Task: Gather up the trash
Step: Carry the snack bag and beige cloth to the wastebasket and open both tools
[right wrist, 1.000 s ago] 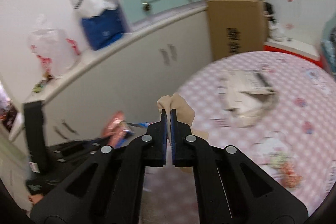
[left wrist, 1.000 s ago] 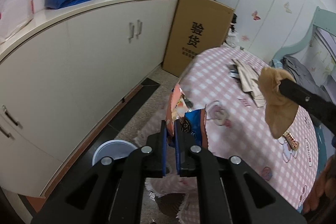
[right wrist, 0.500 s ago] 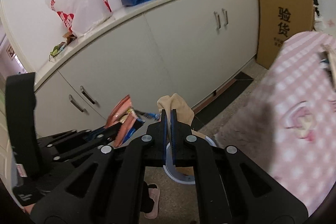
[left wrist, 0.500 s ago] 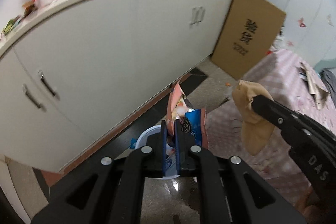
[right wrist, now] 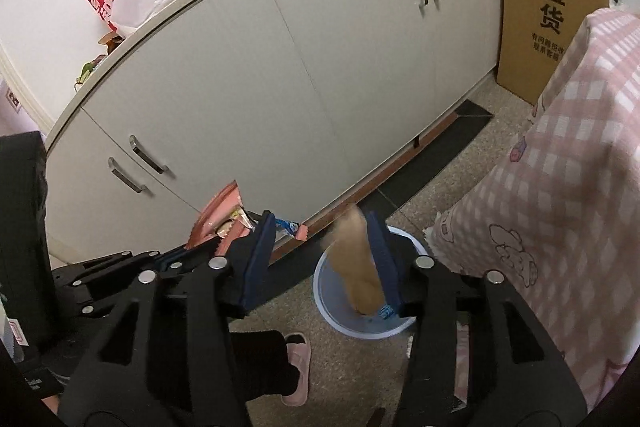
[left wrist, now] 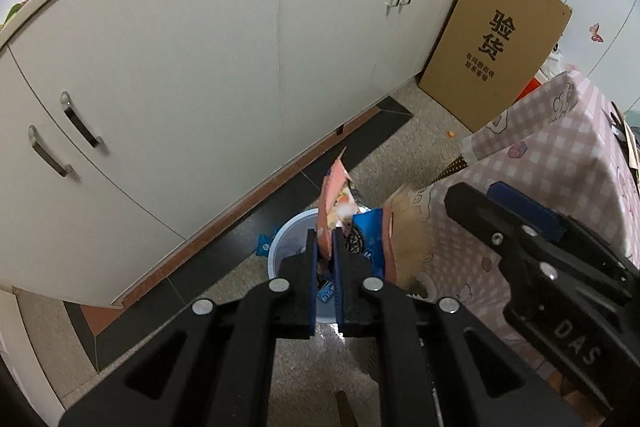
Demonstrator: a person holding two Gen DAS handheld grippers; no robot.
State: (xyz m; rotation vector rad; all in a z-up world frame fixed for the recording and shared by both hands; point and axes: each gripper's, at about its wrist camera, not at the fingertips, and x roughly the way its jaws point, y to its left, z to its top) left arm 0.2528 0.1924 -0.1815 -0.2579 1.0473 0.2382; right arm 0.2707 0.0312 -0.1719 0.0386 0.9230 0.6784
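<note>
My left gripper [left wrist: 323,235] is shut on a pink snack wrapper [left wrist: 334,195] and a blue cookie wrapper [left wrist: 366,239], held above a pale blue bin [left wrist: 276,247] on the floor. My right gripper [right wrist: 320,223] hangs over the same bin [right wrist: 322,291], and its jaws are opening. A tan crumpled piece [right wrist: 356,263] slides down loose along the right finger, blurred, into the bin mouth. In the left wrist view the right gripper [left wrist: 480,193] stands to the right, with the tan piece [left wrist: 404,227] below it. The held wrappers [right wrist: 218,215] also show in the right wrist view.
White cabinets [left wrist: 200,67] run along behind the bin. A cardboard box [left wrist: 496,43] leans at their far end. The pink checked tablecloth [right wrist: 560,187] hangs close on the right. A person's foot in a pink slipper [right wrist: 298,359] stands just before the bin. A blue scrap [left wrist: 263,247] lies beside it.
Both grippers came away from the table and down over the bin. The right jaws have parted and the tan piece is slipping out. The left still grips its wrappers.
</note>
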